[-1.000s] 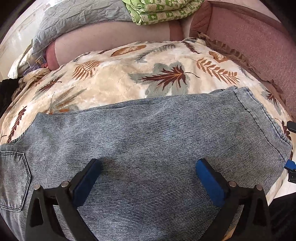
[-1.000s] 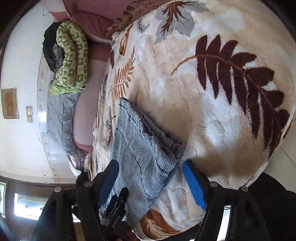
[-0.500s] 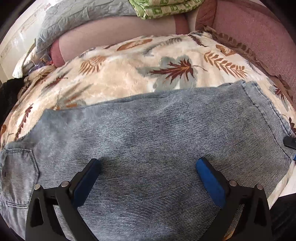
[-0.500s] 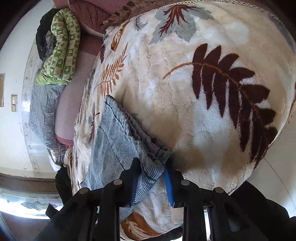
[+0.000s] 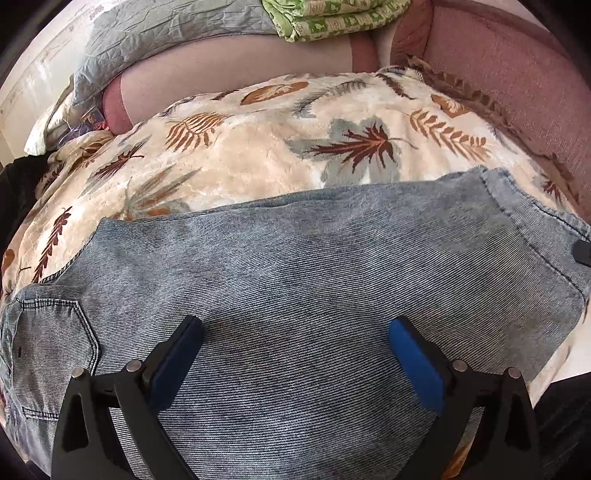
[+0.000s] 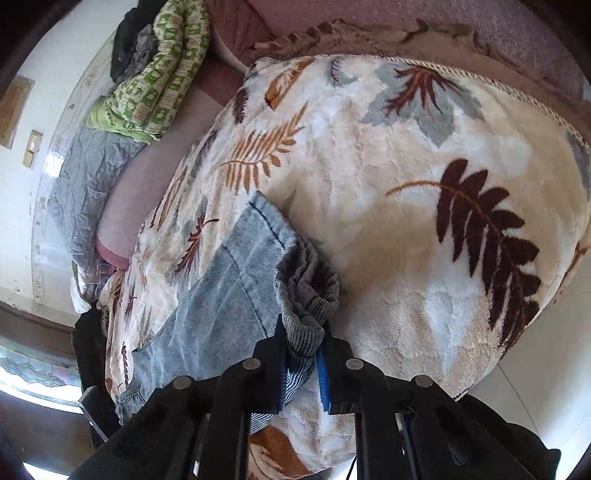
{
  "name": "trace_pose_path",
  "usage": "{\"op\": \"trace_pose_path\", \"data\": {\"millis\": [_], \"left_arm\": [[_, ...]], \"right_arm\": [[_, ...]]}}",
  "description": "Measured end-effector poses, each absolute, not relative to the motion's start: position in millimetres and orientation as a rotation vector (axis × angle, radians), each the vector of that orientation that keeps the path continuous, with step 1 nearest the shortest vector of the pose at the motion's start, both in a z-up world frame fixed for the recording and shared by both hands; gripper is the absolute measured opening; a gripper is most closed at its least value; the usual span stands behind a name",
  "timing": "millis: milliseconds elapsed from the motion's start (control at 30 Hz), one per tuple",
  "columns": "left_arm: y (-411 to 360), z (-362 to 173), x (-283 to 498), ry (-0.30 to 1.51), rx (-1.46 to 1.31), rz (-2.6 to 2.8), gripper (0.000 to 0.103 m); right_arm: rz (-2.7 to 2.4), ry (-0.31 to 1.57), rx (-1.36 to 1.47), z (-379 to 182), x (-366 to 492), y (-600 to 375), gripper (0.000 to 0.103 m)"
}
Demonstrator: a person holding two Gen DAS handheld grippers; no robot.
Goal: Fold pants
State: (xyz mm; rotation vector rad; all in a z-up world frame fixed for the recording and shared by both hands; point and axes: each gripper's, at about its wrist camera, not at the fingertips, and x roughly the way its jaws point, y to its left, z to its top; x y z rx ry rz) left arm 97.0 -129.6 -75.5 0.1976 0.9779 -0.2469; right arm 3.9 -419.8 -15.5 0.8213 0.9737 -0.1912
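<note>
Light blue denim pants (image 5: 303, 280) lie flat on a cream leaf-print blanket (image 5: 258, 173), back pocket (image 5: 48, 343) at the left. My left gripper (image 5: 295, 354) is open just above the denim, holding nothing. In the right wrist view my right gripper (image 6: 301, 354) is shut on the leg-hem end of the pants (image 6: 236, 284). The layered hem is bunched and lifted a little off the blanket (image 6: 406, 221). The tip of the right gripper (image 5: 583, 253) shows at the right edge of the left wrist view.
A folded green patterned quilt (image 5: 332, 18) and a grey quilt (image 5: 166, 29) lie at the back on the pink sofa (image 5: 517, 85). Dark clothes (image 6: 129, 40) sit by the green quilt (image 6: 159, 81). The blanket's front edge drops to a white floor (image 6: 554, 387).
My right gripper moved onto the hem end of the pants, shut on it, and has lifted it, bunching the layers. My left gripper stayed open and shifted slightly over the denim.
</note>
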Motion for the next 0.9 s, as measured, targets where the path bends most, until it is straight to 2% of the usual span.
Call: {"op": "trace_pose_path", "data": {"millis": [167, 367, 500, 567, 667, 700, 733, 800, 867, 900], "left_arm": [[-78.9, -41.8, 84.3, 0.890, 0.046, -0.228, 0.100], [36.8, -8.3, 63.3, 0.792, -0.161, -0.062, 0.100], [111.2, 4.0, 43.9, 0.735, -0.271, 0.077, 0.100], [135.5, 5.9, 36.0, 0.723, -0.297, 0.130, 0.100], [152.6, 2.3, 31.6, 0.748, -0.309, 0.149, 0.100], [152.7, 1.1, 30.4, 0.757, -0.303, 0.141, 0.100], [150.8, 0.8, 29.1, 0.761, -0.295, 0.135, 0.100], [143.7, 2.3, 29.0, 0.759, -0.301, 0.115, 0.100], [130.0, 4.4, 33.7, 0.775, -0.315, 0.048, 0.100], [120.7, 5.8, 37.1, 0.782, -0.317, 0.018, 0.100]], "right_arm": [[-0.092, 0.878, 0.641, 46.4, 18.5, -368.1, 0.012], [0.169, 0.812, 0.366, 93.2, 33.0, -235.0, 0.012], [0.348, 0.877, 0.229, 61.5, 32.7, -141.4, 0.012], [0.415, 0.950, 0.235, 23.2, 33.7, -110.2, 0.013], [0.481, 1.120, 0.214, -47.4, 39.9, -82.6, 0.020], [0.480, 1.059, 0.243, -46.2, 35.2, -87.0, 0.020], [0.495, 1.052, 0.265, -42.5, 33.2, -91.2, 0.022], [0.560, 1.075, 0.354, -35.7, 31.6, -105.1, 0.041], [0.568, 1.053, 0.419, -24.9, 26.9, -124.9, 0.065], [0.541, 1.033, 0.438, -19.2, 25.0, -137.2, 0.066]]}}
